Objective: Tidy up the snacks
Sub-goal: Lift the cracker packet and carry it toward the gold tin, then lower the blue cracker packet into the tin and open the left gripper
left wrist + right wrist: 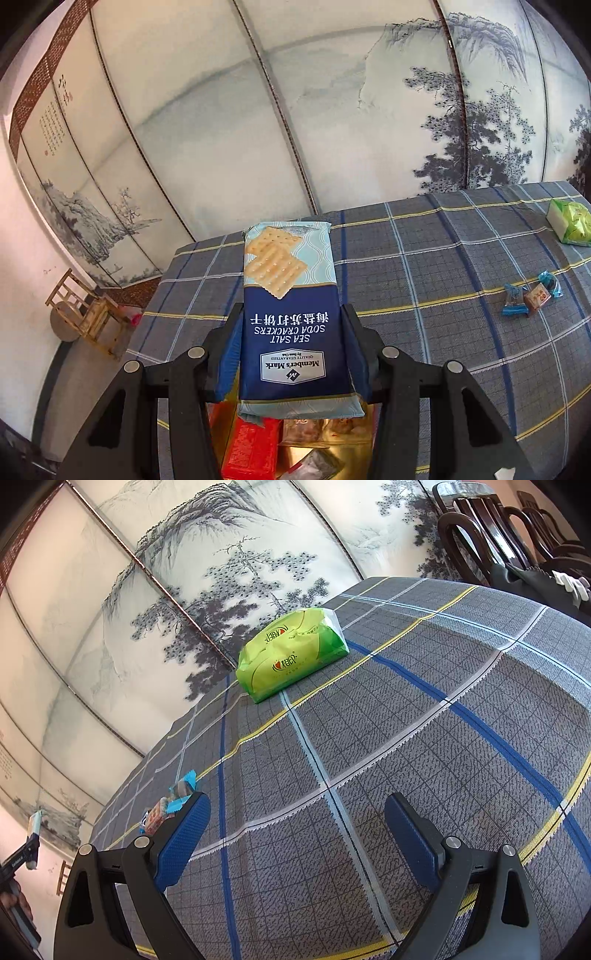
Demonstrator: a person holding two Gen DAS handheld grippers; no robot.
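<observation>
Grey plaid cloth with blue, white and yellow lines covered the bench I was working over. On it, near the painted screen, lay the lime-green plastic snack bag, and well apart from it the small blue-wrapped candies. My left tongs were clenched on the blue and pale-blue sea salt soda cracker packet, carried clear of the cloth above a gold tray of red and orange snack packs. My right tongs hung released, empty. I judged this the placing step; next I needed to lower the crackers beside those packs, then let go.
</observation>
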